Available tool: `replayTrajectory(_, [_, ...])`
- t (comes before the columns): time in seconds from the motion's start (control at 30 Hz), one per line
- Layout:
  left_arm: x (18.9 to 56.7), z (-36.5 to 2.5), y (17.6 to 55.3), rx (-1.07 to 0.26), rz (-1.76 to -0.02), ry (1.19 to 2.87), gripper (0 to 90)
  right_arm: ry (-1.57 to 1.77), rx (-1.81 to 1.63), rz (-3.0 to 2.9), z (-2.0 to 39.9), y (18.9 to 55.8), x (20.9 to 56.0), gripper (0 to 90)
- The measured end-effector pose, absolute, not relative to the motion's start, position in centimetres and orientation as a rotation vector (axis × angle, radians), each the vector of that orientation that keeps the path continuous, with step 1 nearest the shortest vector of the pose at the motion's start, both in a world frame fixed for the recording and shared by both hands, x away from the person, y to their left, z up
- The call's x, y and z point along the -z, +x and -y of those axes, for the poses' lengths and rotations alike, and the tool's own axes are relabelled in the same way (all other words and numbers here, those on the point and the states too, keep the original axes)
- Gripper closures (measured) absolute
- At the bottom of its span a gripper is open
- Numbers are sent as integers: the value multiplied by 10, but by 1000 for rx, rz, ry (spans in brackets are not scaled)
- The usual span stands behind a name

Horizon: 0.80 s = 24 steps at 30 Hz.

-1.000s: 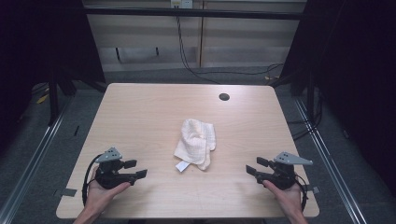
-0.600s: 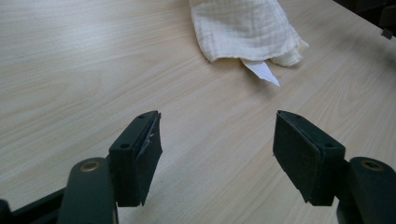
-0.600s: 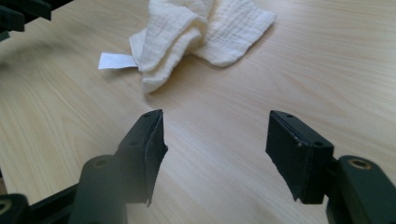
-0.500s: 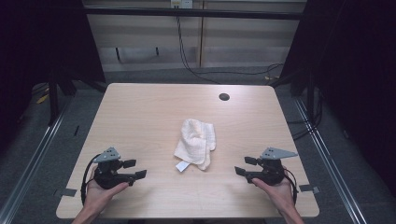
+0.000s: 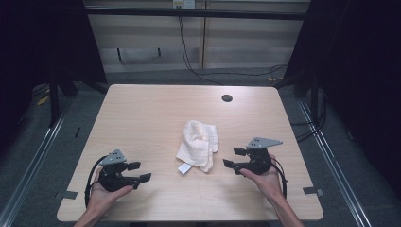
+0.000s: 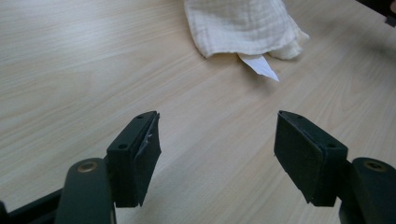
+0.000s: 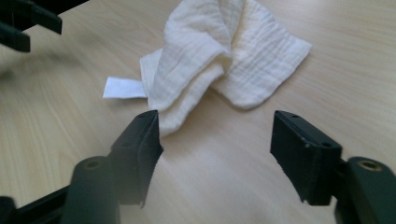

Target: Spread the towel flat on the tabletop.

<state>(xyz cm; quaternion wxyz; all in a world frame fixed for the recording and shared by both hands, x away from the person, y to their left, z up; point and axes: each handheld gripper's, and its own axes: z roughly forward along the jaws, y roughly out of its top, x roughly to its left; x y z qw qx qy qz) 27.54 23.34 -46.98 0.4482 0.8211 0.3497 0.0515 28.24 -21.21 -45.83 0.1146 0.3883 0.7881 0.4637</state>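
Crumpled cloth [image 5: 198,145] mid-bench [image 5: 142,113], white tag [image 5: 183,169] poking out near edge. Soft, light, limp; likely bunches when pinched. Best taken at a free corner. Right gripper [image 5: 232,157] just beside it, jaws just widened, empty. Left gripper [image 5: 139,171] open, apart.

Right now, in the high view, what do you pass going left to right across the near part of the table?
Left hand-held gripper, open → white tag at the cloth's near edge → crumpled white cloth → right hand-held gripper, open with nothing between its jaws.
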Motion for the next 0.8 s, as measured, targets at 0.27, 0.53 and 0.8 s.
replayTrajectory(0.27, [467,-245,275,-129,-893,1987,293,1091,-1375,-2349,193,322,452,293])
replayTrajectory(0.53, [467,-248,275,-131,-897,1980,297,1051,-1336,-2429,168,353,458,294])
replayTrajectory(0.8, [470,-242,276,-112,-896,2002,296,1056,-1292,-2535,154,382,476,259])
